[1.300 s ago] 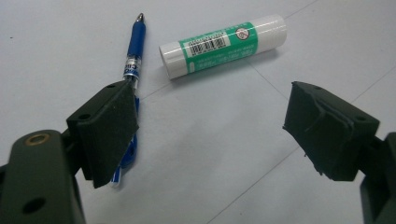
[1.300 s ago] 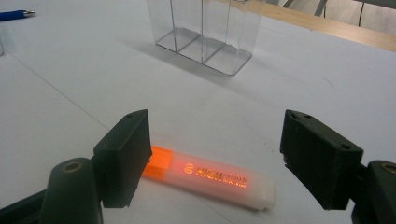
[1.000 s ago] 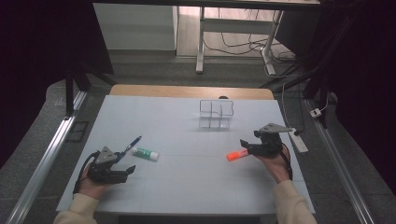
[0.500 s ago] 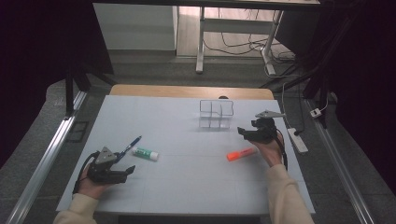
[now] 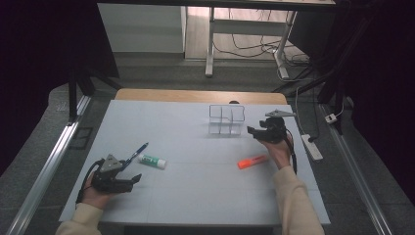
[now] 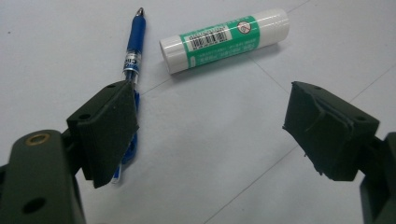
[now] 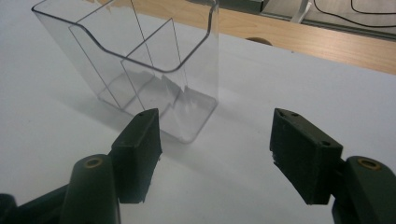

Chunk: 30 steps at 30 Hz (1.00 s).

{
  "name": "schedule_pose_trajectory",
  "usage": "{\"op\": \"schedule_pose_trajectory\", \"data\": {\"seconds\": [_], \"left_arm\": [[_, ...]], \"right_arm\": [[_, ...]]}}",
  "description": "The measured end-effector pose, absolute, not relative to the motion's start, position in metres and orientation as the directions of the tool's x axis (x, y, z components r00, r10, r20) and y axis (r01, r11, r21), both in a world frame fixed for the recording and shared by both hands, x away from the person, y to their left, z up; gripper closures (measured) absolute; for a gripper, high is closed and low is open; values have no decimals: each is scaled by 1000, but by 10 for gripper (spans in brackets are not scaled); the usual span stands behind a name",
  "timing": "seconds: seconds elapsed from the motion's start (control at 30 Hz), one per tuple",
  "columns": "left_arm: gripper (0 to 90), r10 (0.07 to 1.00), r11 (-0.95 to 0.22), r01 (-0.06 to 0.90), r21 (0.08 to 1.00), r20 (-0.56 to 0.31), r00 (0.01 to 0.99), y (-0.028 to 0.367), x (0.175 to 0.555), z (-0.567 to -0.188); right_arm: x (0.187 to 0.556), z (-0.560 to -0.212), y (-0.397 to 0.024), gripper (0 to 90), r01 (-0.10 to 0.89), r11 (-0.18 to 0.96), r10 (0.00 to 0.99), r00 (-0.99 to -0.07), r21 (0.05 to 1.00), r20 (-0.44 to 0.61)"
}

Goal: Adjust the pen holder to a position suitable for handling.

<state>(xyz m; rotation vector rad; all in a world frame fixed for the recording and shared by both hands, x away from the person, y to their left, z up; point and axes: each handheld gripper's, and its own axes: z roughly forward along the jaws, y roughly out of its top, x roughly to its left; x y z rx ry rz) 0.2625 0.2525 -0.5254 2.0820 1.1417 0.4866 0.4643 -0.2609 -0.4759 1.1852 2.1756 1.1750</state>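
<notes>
White table [image 5: 195, 147] is seen; right gripper [image 5: 254, 131], jaws apart and just closing slightly on nothing, is held beside the clear organizer [image 5: 226, 120]; left gripper [image 5: 128, 180] is held open near the blue pen [image 5: 137, 152].

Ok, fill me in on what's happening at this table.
A person works at a white table with a gripper in each hand. The right gripper sits beside a clear plastic organizer, jaws apart with nothing between them, though they have just been closing a little. An orange highlighter lies nearer the person. The left gripper is open and empty, close to a blue pen and a glue stick.
</notes>
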Motion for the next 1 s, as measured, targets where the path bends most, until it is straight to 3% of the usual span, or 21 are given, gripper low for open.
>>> {"op": "schedule_pose_trajectory", "data": {"seconds": [0.33,0.73,0.87,1.0], "left_arm": [[172,842,-364,574,733,-4,539,253,261,-525],[172,843,-373,579,725,4,538,253,262,-526],[172,843,-373,581,724,3,538,253,263,-527],[172,843,-373,581,724,3,538,253,263,-527]], "right_arm": [[480,-479,-250,446,508,305,828,-560,806,40],[497,-487,-244,799,516,319,829,-559,795,30],[500,-490,-245,887,520,330,823,-567,788,30],[502,-491,-243,897,513,340,816,-578,788,24]]}}
